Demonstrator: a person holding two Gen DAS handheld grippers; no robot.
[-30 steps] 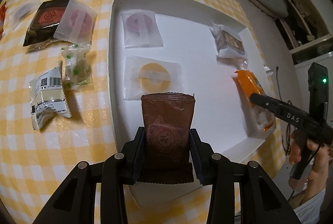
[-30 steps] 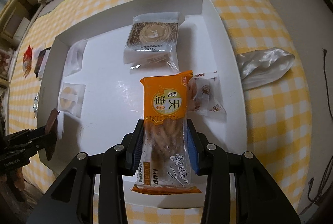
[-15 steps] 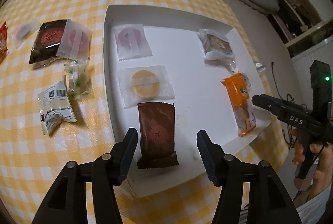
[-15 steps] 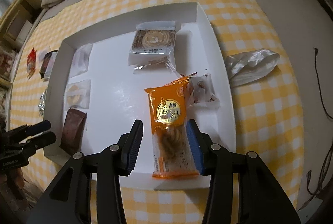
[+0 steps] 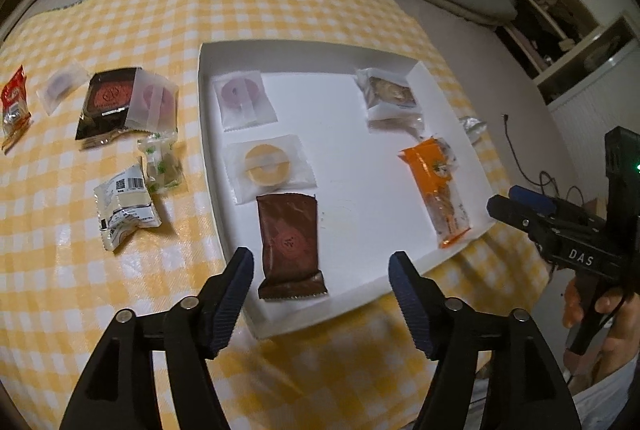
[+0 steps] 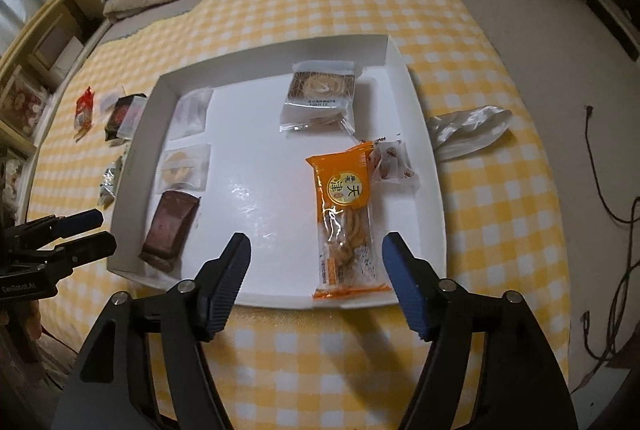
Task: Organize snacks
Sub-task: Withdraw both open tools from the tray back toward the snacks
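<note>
A shallow white cardboard tray (image 5: pixel 208 134) sits on the yellow checked cloth (image 5: pixel 100 250). Along its left edge lie a glossy brown foil packet (image 5: pixel 289 236), then two frosted pouches holding round biscuits, one yellow (image 5: pixel 267 167) and one purple (image 5: pixel 243 101). A long crinkly orange packet (image 6: pixel 345 214) lies near the right edge. The left claw (image 5: pixel 322 272) and the right claw (image 6: pixel 316 256) each hover at the near rim, fingers spread wide, gripping nothing.
</note>
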